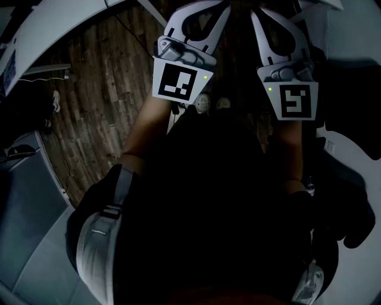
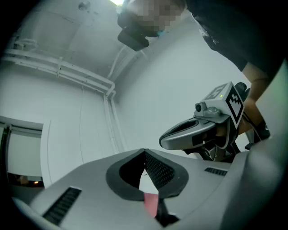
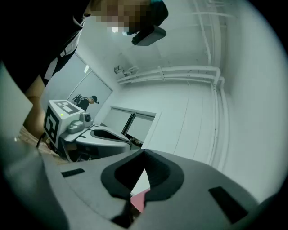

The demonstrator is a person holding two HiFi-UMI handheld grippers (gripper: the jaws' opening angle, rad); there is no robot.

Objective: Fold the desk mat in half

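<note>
No desk mat shows in any view. In the head view both grippers are held up close to the person's dark-clothed body, side by side over the floor. The left gripper (image 1: pixel 199 18) carries its marker cube (image 1: pixel 177 81), and the right gripper (image 1: pixel 280 24) carries its own (image 1: pixel 296 100). In the left gripper view the left gripper (image 2: pixel 145 151) is shut, its black pads meeting at the tip, with the right gripper (image 2: pixel 198 132) beside it. The right gripper (image 3: pixel 144 152) is shut the same way, and the left gripper (image 3: pixel 103 137) shows at its left. A small pink patch lies behind each pair of pads; I cannot tell what it is.
Dark wooden floor (image 1: pixel 101 89) lies below, with a white cable (image 1: pixel 41 74) on it. Grey-white furniture (image 1: pixel 30 208) stands at the left and a white surface (image 1: pixel 351 149) at the right. Both gripper views face white walls with pipes (image 2: pixel 67 72), a window (image 3: pixel 130 123) and a distant person (image 3: pixel 93 99).
</note>
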